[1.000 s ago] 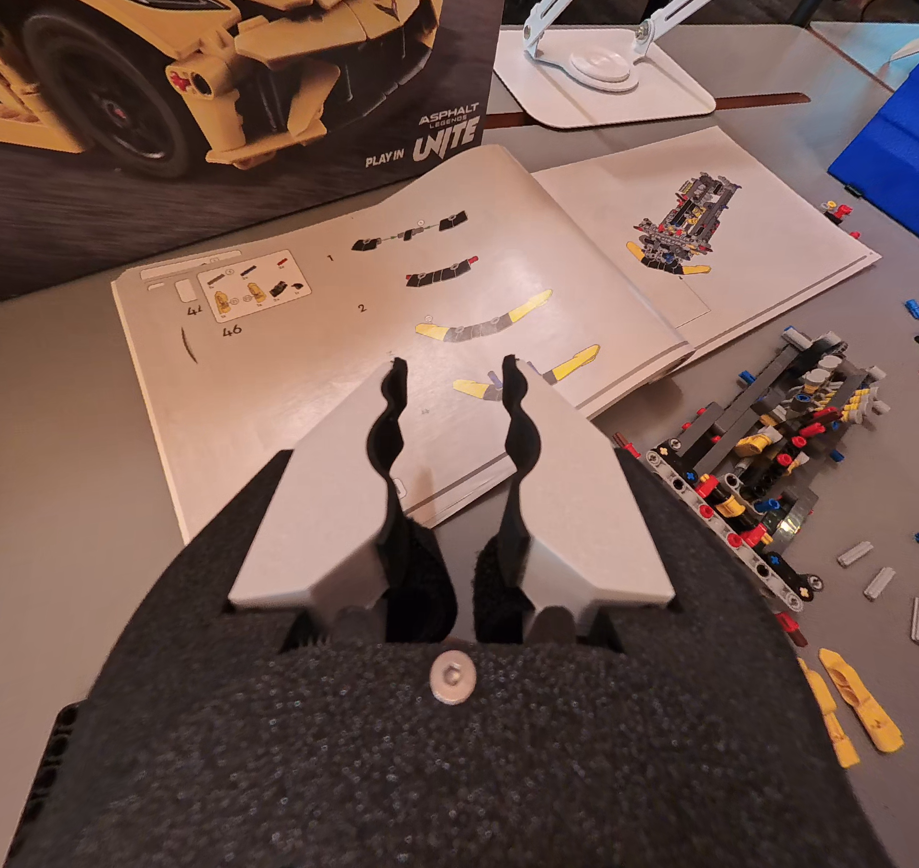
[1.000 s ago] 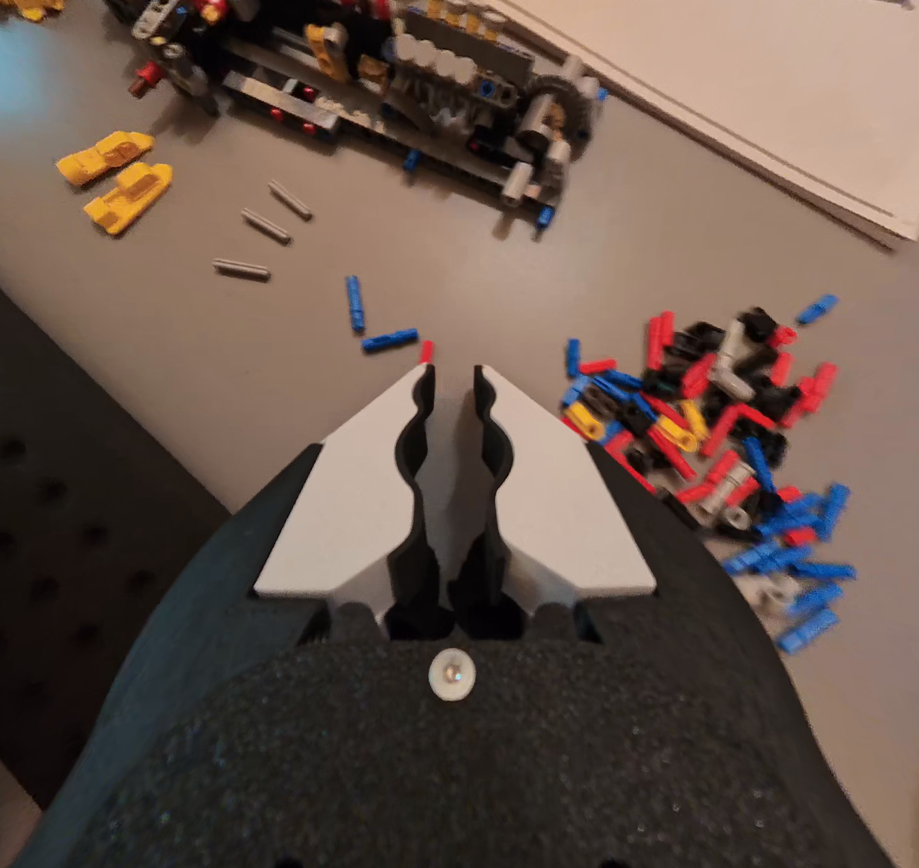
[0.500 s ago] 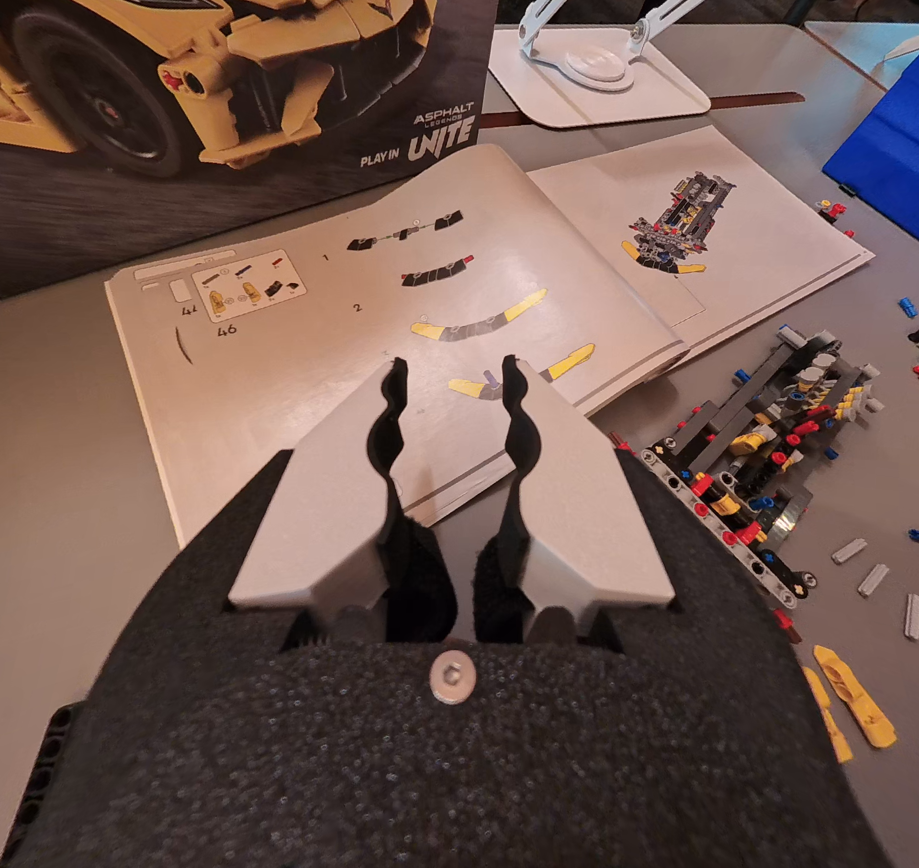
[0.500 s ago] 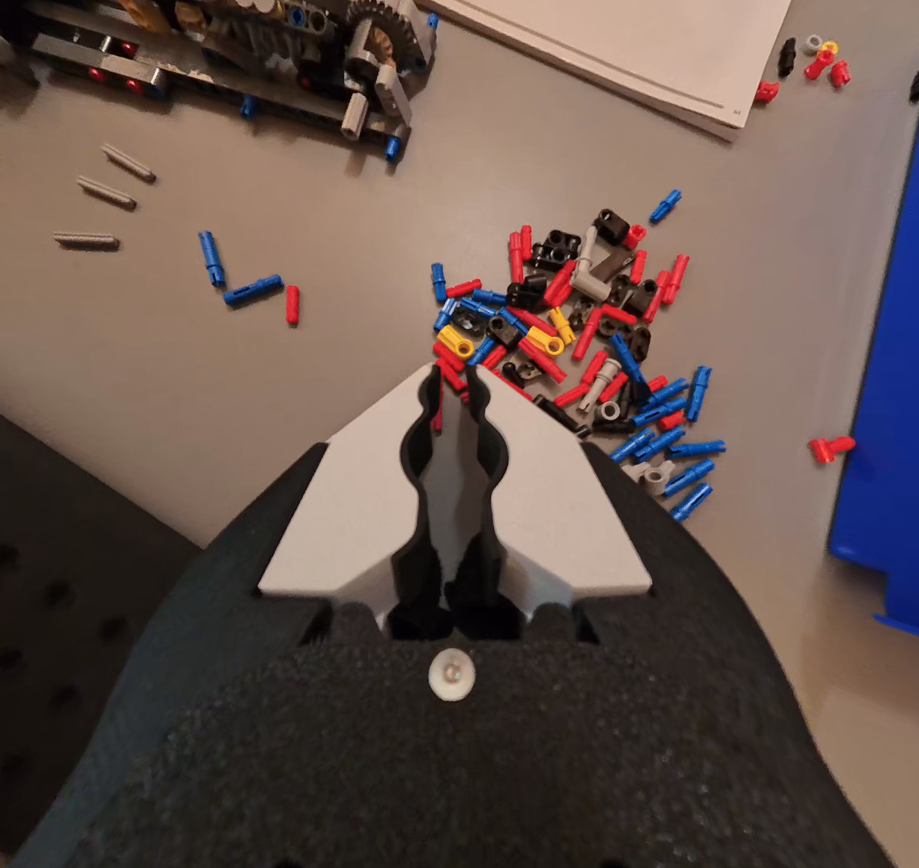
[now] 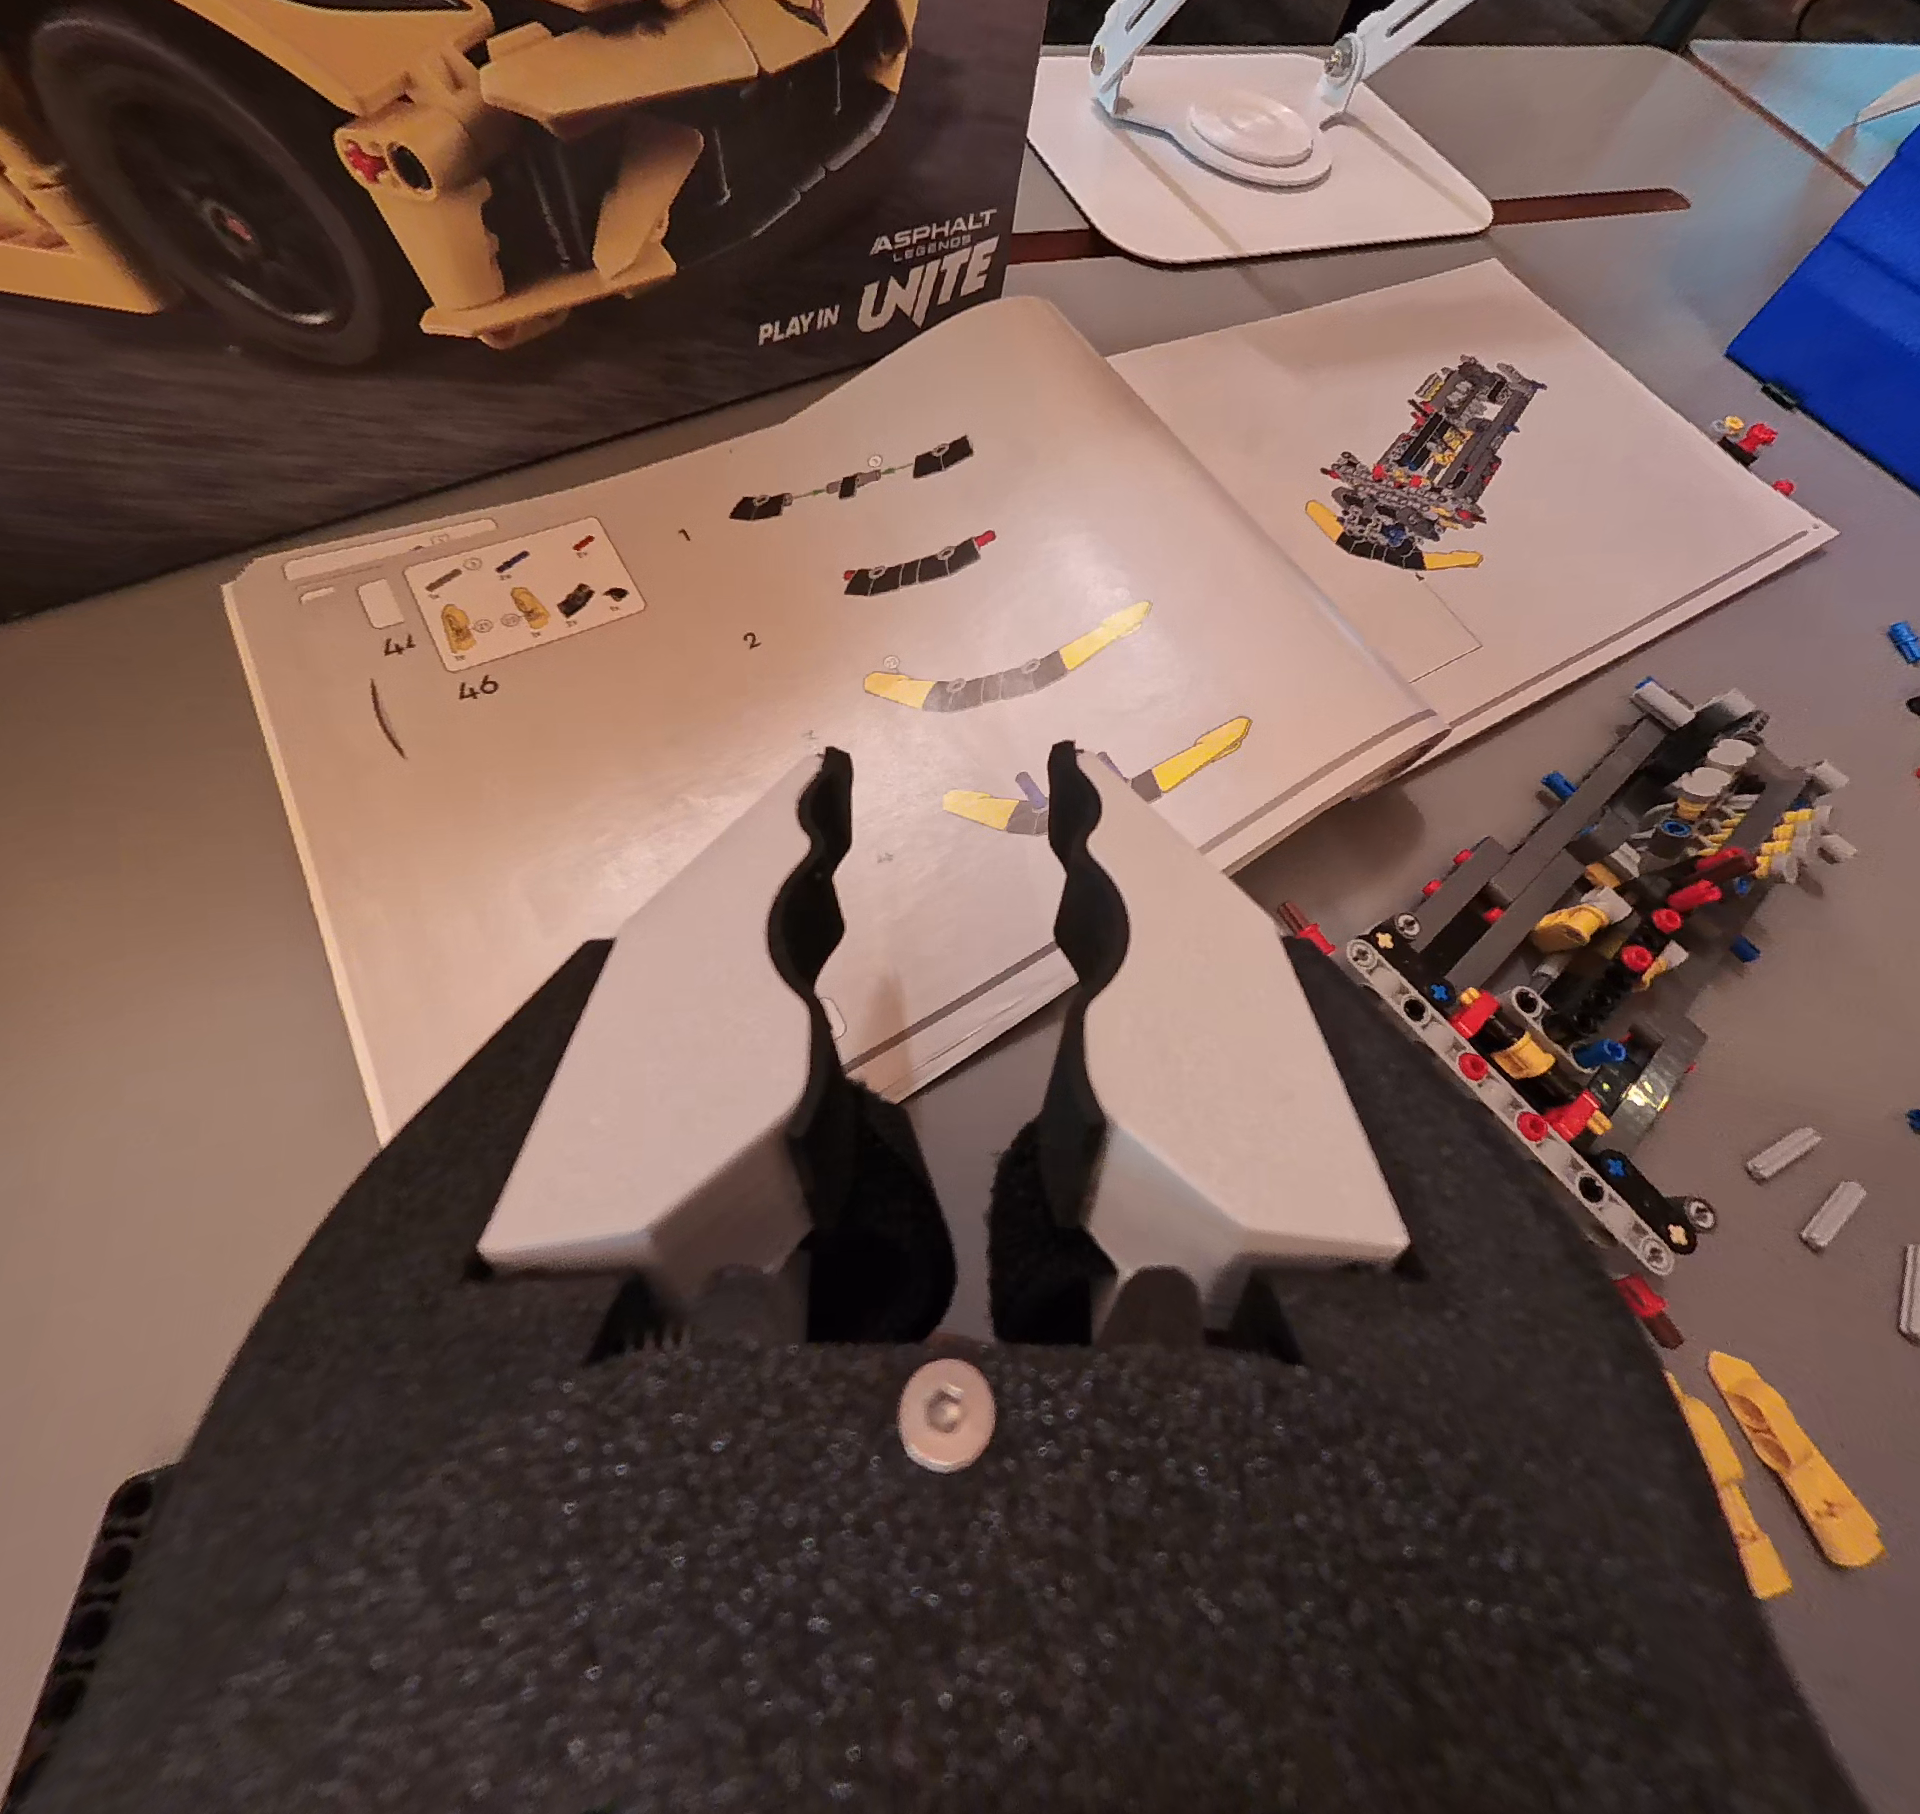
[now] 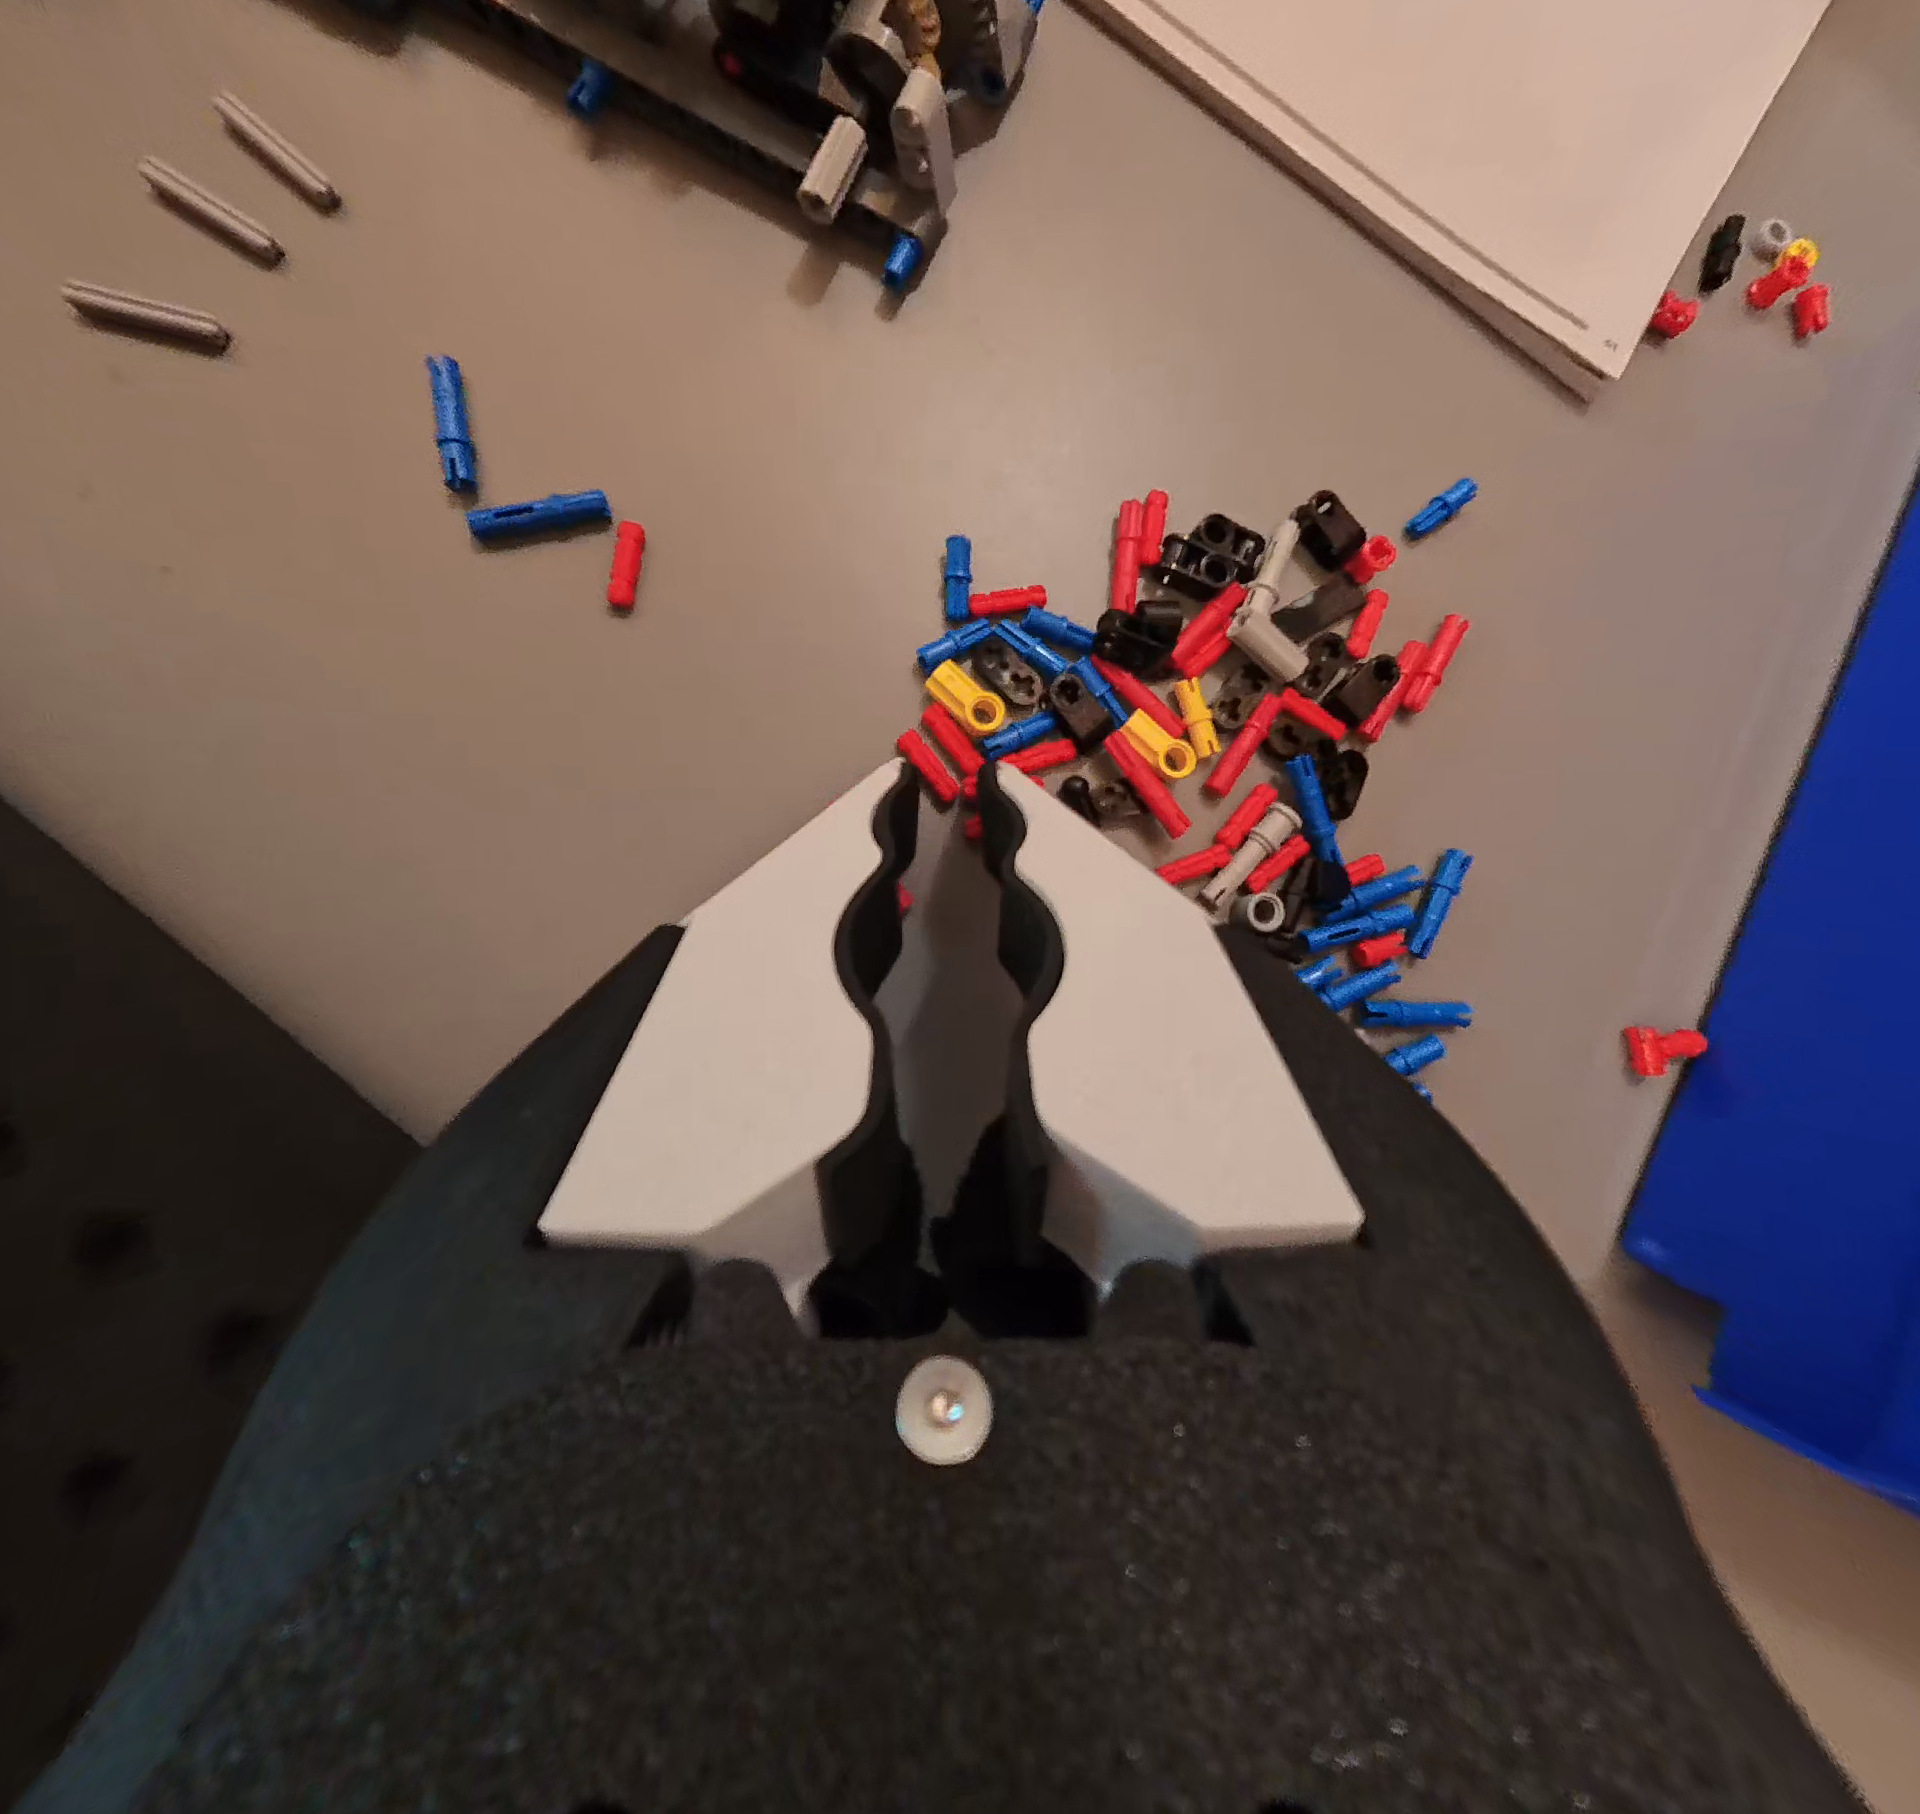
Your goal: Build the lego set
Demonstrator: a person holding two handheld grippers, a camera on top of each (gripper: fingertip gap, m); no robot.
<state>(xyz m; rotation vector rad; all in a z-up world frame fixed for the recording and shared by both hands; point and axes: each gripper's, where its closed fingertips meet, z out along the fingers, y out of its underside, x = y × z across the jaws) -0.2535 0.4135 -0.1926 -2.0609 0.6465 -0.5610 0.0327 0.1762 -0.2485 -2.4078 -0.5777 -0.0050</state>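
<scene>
Right gripper (image 6: pixel 948 785) poised over the near left edge of the pile of small pins and connectors (image 6: pixel 1195 725), jaws a narrow gap apart and holding nothing clearly; a red pin sits right at the tips, contact impossible to tell. Likely light, hard and slick, these pins: prone to roll or skitter, so best pinched across the middle of the barrel, one pulled clear of the tangle. Left of the pile, two loose blue pins (image 6: pixel 488 476) and a red one, easier picks. Beyond the pile, the half-built chassis (image 6: pixel 831 29) lying on the table (image 6: pixel 675 393), rigid-looking but probably apt to shed parts if squeezed; safest held by its long side beams. Right of the pile, a blue bin (image 6: pixel 1818 1037), contents hidden. Left gripper (image 5: pixel 948 777) hovering over the open instruction booklet (image 5: pixel 623 777), jaws well apart and empty, with the chassis right of the booklet.
</scene>
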